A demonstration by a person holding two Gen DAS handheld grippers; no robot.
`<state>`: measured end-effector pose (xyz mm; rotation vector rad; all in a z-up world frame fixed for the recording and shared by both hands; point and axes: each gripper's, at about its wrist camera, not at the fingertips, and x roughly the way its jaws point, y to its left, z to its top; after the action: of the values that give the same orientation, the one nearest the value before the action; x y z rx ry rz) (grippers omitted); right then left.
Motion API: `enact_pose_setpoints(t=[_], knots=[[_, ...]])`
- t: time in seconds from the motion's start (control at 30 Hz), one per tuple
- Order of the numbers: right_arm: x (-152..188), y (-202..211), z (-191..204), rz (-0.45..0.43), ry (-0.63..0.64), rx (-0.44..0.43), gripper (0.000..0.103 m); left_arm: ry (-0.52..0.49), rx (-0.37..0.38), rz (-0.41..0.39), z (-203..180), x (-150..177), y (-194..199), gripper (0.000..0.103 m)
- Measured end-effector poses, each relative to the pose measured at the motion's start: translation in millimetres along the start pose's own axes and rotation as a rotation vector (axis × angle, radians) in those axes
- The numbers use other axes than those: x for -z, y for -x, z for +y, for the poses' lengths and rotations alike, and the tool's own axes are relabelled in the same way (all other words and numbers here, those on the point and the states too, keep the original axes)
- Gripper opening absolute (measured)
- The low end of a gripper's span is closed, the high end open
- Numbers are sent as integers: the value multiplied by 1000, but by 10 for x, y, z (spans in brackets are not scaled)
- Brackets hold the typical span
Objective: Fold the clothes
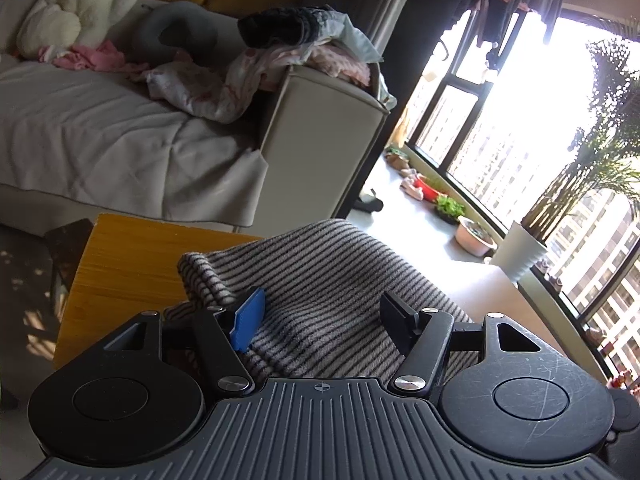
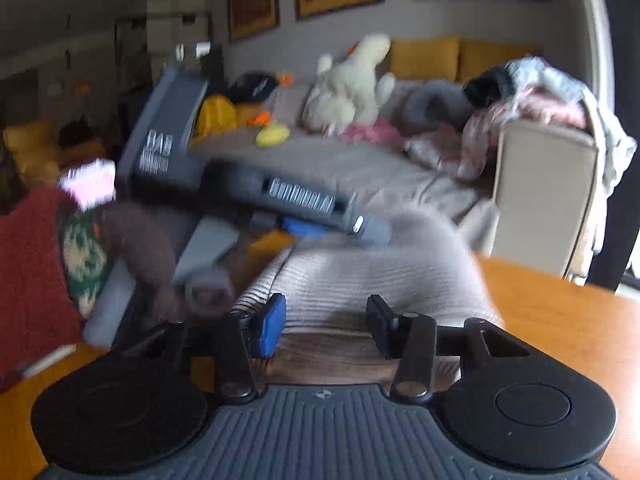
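A grey garment with thin dark stripes lies bunched on the wooden table, with a fold raised at its left. My left gripper hovers over it, open; the blue pad touches the raised fold and the black finger stands clear. In the blurred right wrist view the same garment sits ahead of my right gripper, whose fingers are apart with cloth between them and not pinched. The left tool's grey housing crosses above the garment, held by a brown-gloved hand.
A beige sofa stands behind the table with a white plush toy and a heap of pink and dark clothes on its armrest. To the right are tall windows, potted plants and a white pot. A red knitted sleeve is at left.
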<state>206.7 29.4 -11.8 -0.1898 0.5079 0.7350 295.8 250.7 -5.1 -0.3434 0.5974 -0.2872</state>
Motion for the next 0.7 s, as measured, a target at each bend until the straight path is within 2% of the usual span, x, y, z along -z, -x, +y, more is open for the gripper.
enact_pose_setpoints(t=[0.1,0.23,0.3,0.33,0.37,0.43,0.57,0.7], knots=[[60,-9,135,-19,44,49,45,-17,-11,-3,-71,11,31,85],[40,23,88,-18,18,48,45,-46,-63,-5,-225,12,65,86],[52,131,26,-32,-27,46,50,-46,-83,-15,-297,22,154,86],[61,190,-19,-35,-54,43,60,-46,-98,-24,-341,33,236,86],[81,269,-78,-38,-83,37,76,-42,-116,-33,-385,58,315,87],[142,439,-179,-47,-123,57,96,-24,-174,-52,-508,171,522,97],[314,772,-404,-41,-193,132,103,4,-234,-41,-833,592,887,103],[523,964,-613,44,-280,207,103,84,-314,48,-1104,1056,997,103]])
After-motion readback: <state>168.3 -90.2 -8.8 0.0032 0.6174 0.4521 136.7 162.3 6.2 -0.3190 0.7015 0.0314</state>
